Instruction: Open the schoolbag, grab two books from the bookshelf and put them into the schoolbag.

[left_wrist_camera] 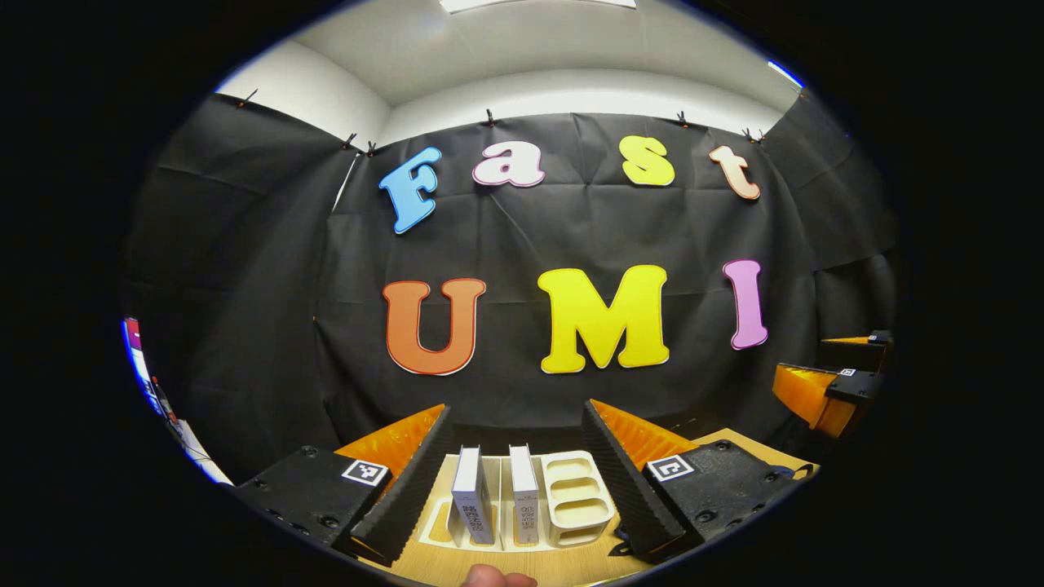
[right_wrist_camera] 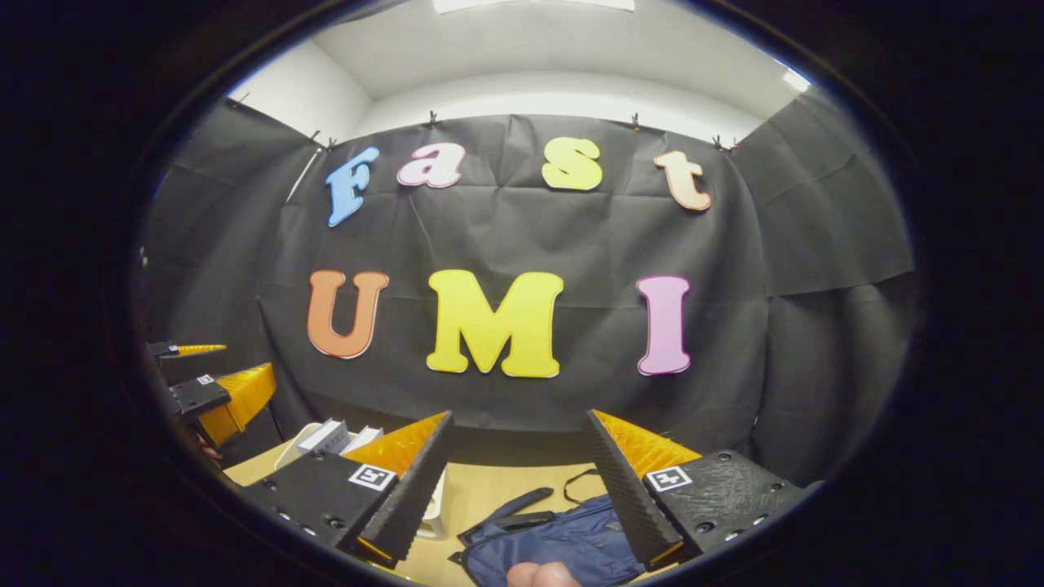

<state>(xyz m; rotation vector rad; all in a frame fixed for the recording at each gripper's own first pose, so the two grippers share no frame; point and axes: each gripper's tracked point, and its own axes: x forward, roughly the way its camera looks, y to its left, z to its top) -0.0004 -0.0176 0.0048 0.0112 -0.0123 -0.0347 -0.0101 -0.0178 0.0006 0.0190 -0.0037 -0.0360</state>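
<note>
Left gripper (left_wrist_camera: 518, 477), jaws spread wide, above the wooden table (left_wrist_camera: 563, 564). A cream bookshelf (left_wrist_camera: 575, 497) stands between the fingers; two books (left_wrist_camera: 497, 497) stand upright in it, spines outward, left of its empty slots. The right gripper (left_wrist_camera: 824, 391) appears right of the bookshelf, well apart.
</note>
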